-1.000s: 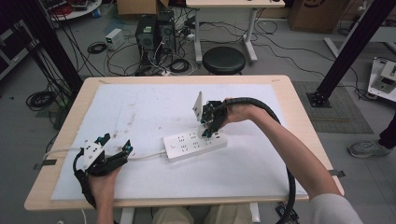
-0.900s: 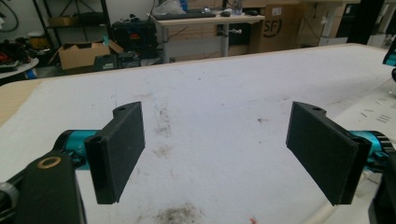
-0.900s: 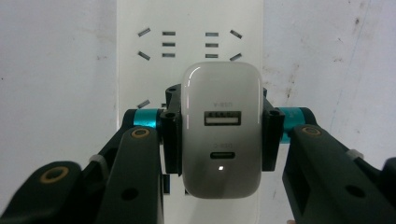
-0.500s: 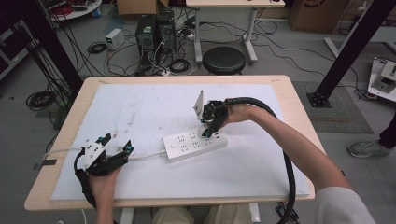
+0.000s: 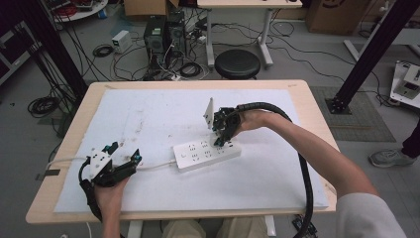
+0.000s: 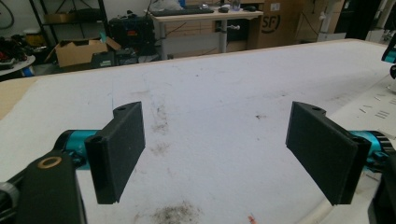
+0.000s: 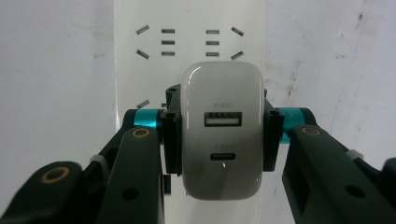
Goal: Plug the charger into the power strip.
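Note:
A white power strip (image 5: 205, 153) lies mid-table on the white mat, and its slotted top shows in the right gripper view (image 7: 187, 42). My right gripper (image 5: 220, 140) points down at the strip's right part. It is shut on a white USB charger (image 7: 222, 130), with the pads pressing both of the charger's sides. The charger's port face looks at the camera, and its prongs are hidden behind its body. My left gripper (image 5: 124, 152) rests near the front left of the table. Its jaws (image 6: 219, 140) stand wide open over bare mat with nothing between them.
The strip's white cable (image 5: 153, 166) runs left toward my left gripper. A scuffed white mat (image 5: 148, 114) covers most of the wooden table (image 5: 297, 89). Beyond the far edge are a black stool (image 5: 238, 63), computers and loose cables on the floor.

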Tool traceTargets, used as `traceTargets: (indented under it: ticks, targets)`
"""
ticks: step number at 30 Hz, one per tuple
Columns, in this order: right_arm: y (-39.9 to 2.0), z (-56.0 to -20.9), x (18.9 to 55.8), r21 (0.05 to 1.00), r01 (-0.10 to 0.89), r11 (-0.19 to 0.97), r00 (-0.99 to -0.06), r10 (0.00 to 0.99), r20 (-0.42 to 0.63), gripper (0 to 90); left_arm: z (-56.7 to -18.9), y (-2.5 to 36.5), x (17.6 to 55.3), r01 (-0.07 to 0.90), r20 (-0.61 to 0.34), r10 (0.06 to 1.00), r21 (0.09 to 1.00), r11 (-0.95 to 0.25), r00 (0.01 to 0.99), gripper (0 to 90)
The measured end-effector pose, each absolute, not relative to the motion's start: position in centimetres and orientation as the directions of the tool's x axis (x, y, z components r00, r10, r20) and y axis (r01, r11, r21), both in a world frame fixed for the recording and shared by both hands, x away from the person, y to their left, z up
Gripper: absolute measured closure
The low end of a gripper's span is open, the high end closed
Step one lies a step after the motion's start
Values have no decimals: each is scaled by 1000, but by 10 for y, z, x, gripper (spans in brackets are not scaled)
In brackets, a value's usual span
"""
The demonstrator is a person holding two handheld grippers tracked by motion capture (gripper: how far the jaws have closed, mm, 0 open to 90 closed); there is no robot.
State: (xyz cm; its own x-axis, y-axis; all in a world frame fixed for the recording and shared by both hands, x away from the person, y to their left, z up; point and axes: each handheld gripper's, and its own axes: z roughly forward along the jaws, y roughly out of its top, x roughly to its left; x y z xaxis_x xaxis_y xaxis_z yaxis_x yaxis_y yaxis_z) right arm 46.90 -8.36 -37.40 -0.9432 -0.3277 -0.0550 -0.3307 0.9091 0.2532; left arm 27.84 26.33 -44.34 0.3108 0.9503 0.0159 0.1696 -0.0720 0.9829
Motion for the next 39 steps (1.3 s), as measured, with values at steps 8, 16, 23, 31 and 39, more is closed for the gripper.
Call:
traceTargets:
  ticks: [8, 16, 23, 31, 39]
  targets:
    - [-85, -375, 471, 269, -315, 910, -948, -317, -39, 637, -444, 263, 279, 173, 14, 948, 982, -72, 319, 197]
    - [-85, -376, 469, 272, -319, 908, -947, -317, -53, 637, -444, 263, 278, 170, 15, 947, 983, -74, 321, 198]
    - [-88, -380, 471, 293, -309, 905, -950, -310, -46, 637, -444, 263, 279, 172, 12, 943, 982, -73, 331, 202]
    - [-89, -381, 472, 304, -306, 902, -950, -310, -38, 635, -444, 263, 279, 168, 15, 944, 983, -75, 331, 202]
    - [-90, -381, 473, 315, -294, 903, -954, -299, -34, 632, -443, 263, 278, 168, 15, 943, 983, -74, 331, 202]
